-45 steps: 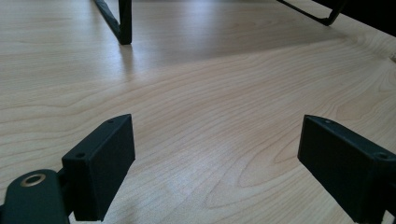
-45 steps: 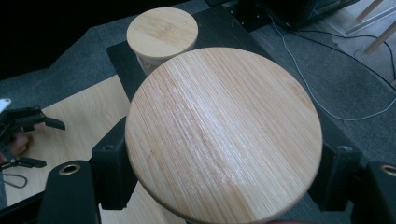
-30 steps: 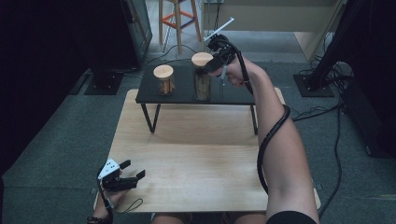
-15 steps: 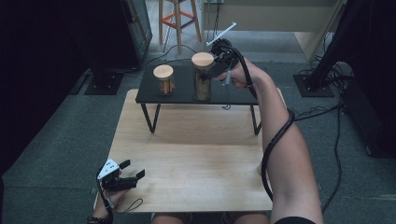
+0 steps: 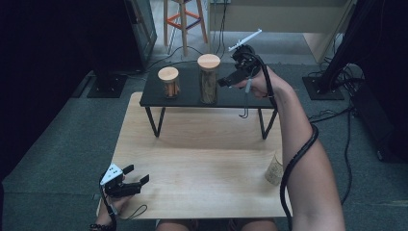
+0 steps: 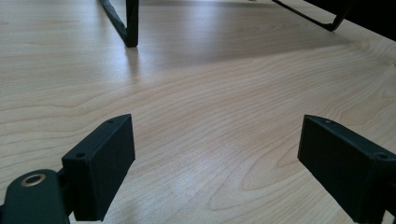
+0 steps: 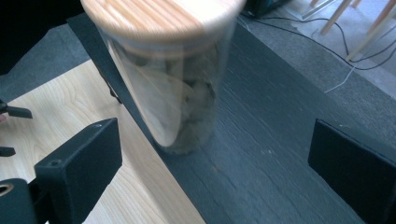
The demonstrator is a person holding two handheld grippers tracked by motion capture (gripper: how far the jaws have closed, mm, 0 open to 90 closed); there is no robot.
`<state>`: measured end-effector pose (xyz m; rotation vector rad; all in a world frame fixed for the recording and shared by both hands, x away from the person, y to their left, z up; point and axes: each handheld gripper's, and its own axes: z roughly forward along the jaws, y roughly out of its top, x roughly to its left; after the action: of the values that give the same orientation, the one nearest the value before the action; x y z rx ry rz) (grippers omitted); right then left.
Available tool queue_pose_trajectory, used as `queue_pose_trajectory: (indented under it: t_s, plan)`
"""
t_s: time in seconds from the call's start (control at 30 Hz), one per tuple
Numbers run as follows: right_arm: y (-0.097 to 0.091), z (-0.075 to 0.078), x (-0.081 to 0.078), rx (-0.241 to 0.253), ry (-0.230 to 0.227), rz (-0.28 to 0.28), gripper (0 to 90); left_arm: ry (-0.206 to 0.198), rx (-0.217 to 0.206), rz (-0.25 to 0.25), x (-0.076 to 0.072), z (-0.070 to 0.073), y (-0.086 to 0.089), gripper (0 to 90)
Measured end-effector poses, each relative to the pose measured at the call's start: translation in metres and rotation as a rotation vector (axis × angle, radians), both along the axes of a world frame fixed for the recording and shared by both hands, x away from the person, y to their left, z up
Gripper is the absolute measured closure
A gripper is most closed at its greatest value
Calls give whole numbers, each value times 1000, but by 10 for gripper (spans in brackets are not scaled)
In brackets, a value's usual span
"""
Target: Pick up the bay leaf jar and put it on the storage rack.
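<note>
Your right gripper (image 5: 225,82), jaws just spread and empty, sits at the tall jar's (image 5: 209,79) three o'clock; a stray sideways nudge could topple it off the shelf (image 5: 190,98).

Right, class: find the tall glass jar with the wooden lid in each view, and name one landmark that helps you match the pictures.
High view: tall jar stands on the black shelf, upper middle, right of the shorter jar.
Left gripper view: not in it.
Right gripper view: tall jar at top centre, blurred, beyond the open jaws.
Shared landmark: the light wooden table.
</note>
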<state>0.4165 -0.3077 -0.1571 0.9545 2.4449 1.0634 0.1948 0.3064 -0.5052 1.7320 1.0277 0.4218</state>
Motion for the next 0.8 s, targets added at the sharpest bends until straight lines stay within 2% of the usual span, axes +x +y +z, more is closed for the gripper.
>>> queue_pose_trajectory:
  t_s: [0.4,0.57,0.8]
  plan:
    - [-29,-14,-23,7,1,-59,26,-3,4,3,-1,0,-1,112]
    - [-41,-22,-39,30,-33,-82,26,-5,5,4,-1,0,-1,112]
    - [-56,-32,-57,42,-44,-110,26,-5,11,5,-2,0,-2,112]
